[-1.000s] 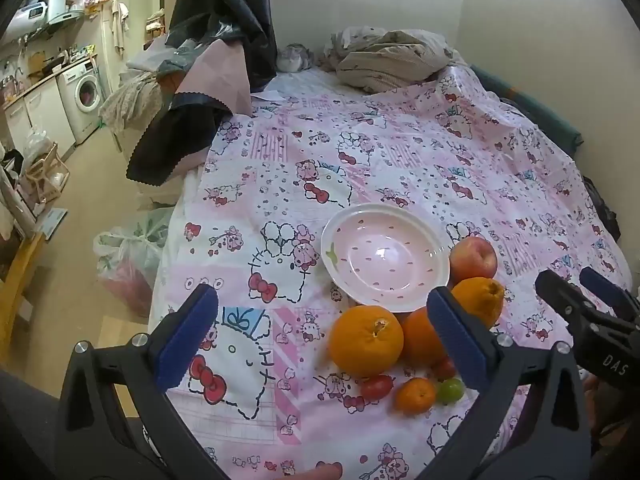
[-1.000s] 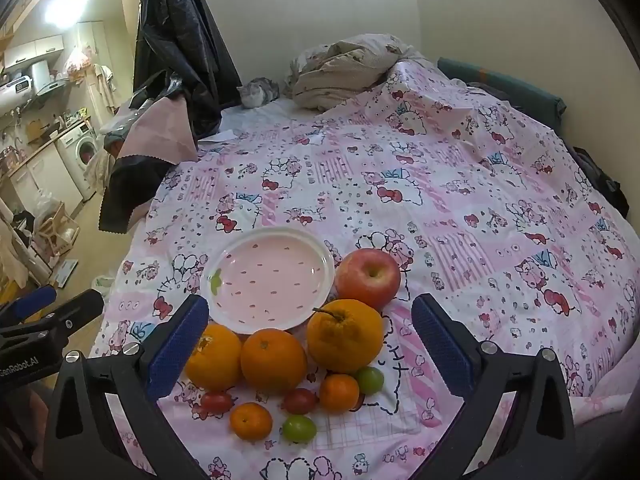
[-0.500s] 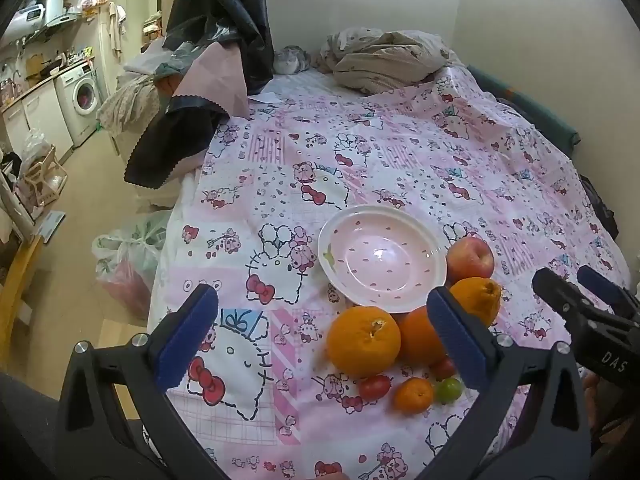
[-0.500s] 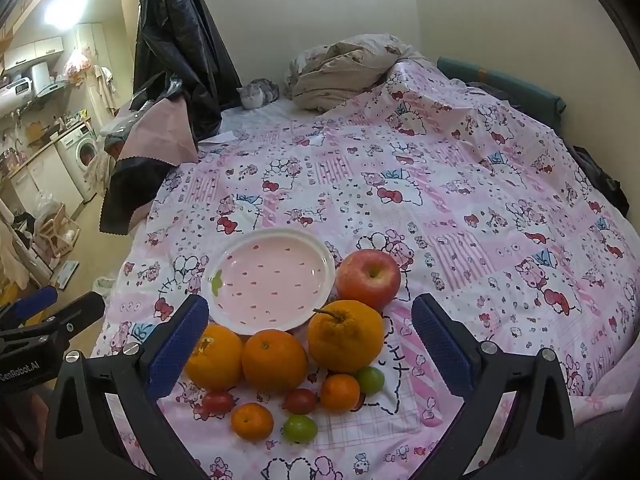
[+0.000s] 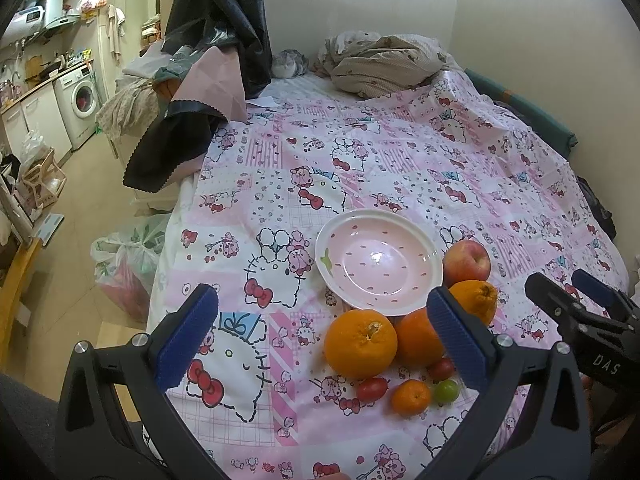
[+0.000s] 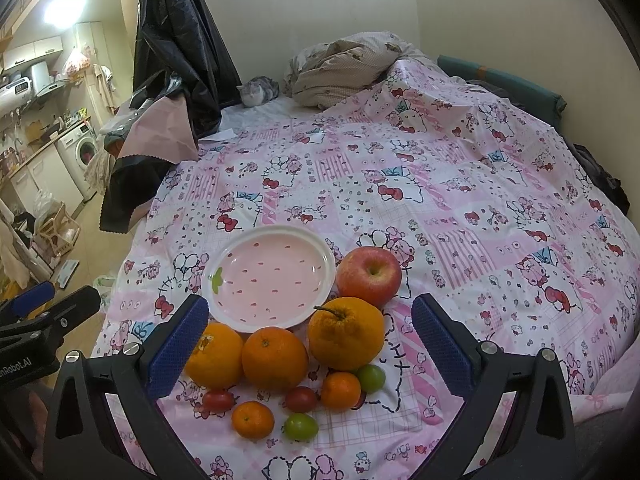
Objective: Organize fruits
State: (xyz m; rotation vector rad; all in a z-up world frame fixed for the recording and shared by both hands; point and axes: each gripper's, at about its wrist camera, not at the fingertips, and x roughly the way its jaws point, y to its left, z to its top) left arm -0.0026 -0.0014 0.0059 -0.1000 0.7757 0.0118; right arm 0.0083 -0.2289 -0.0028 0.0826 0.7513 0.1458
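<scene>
Pink bedspread; "DAS" read on right gripper. I kept both grippers spread, empty; fruits sat beside plate, between right fingers.

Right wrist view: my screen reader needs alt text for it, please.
An empty pink plate sits on a patterned bedspread, with an apple, three oranges and small fruits clustered in front. The open right gripper hovers above the fruit, holding nothing.

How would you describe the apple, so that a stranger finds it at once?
Look on the pink cartoon bedspread for the pink plate with little red marks. The apple lies just right of that plate, behind the bumpy orange with a stalk. It is the only red, smooth, large fruit; its large neighbours are orange.
</scene>
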